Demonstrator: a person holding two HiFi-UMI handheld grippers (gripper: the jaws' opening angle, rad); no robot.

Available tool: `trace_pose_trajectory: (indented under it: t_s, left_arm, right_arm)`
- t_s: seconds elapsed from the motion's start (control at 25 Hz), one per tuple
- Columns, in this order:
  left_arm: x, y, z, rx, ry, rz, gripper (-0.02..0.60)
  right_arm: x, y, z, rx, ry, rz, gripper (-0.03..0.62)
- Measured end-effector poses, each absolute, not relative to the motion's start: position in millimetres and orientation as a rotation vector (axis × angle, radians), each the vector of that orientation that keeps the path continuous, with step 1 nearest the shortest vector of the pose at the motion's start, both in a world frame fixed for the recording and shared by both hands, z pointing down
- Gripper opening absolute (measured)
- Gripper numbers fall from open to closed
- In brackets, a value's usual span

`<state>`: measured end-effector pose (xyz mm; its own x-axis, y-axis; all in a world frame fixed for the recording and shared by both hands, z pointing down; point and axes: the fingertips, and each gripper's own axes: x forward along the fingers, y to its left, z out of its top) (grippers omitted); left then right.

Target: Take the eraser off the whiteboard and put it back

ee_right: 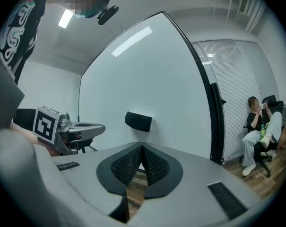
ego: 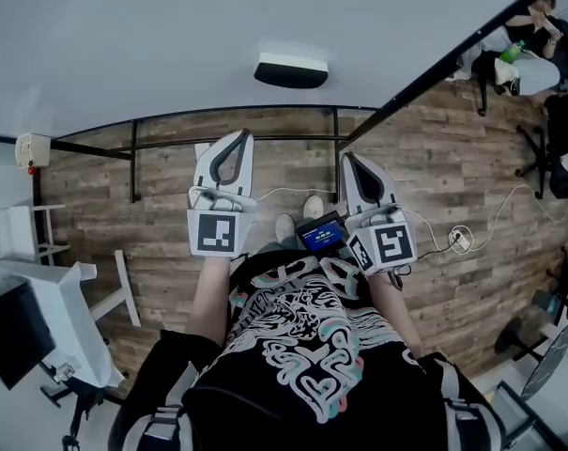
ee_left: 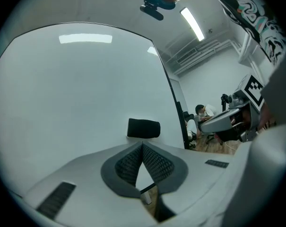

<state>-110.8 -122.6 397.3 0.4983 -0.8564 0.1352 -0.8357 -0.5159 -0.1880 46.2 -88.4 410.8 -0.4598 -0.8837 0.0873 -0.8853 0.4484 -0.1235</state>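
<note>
The left claw [ego: 238, 135] is closed on nothing, its ribbed pads meeting at the tip. The right claw [ego: 350, 158] just beside it is also closed and empty. Both are held about level in front of the person and point at the whiteboard [ego: 124, 45], which stands on the far side of a strip of wooden floor [ego: 171, 186].

The eraser [ego: 291, 70], a dark block, sits on the face of the whiteboard. It is straight ahead, between the lines of the two claws and a little above them. Neither claw touches it, and a clear gap separates them from the board.

As things lie, the task looks to be at its start, with the eraser not yet taken off. What seems left is everything: open a claw, reach across, grip the eraser, pull it free, then set it back on the board and let go.
</note>
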Motion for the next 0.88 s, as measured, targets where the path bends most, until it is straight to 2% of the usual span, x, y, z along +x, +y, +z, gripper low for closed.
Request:
trace_pose_trajectory:
  t_s: [0.88]
  left_arm:
    - [-89.6, -159.1, 381.3, -2.292, 1.348, -0.53, 0.005]
  right_arm:
    - [62.0, -141.0, 406.5, 1.546, -2.755, 0.273, 0.029]
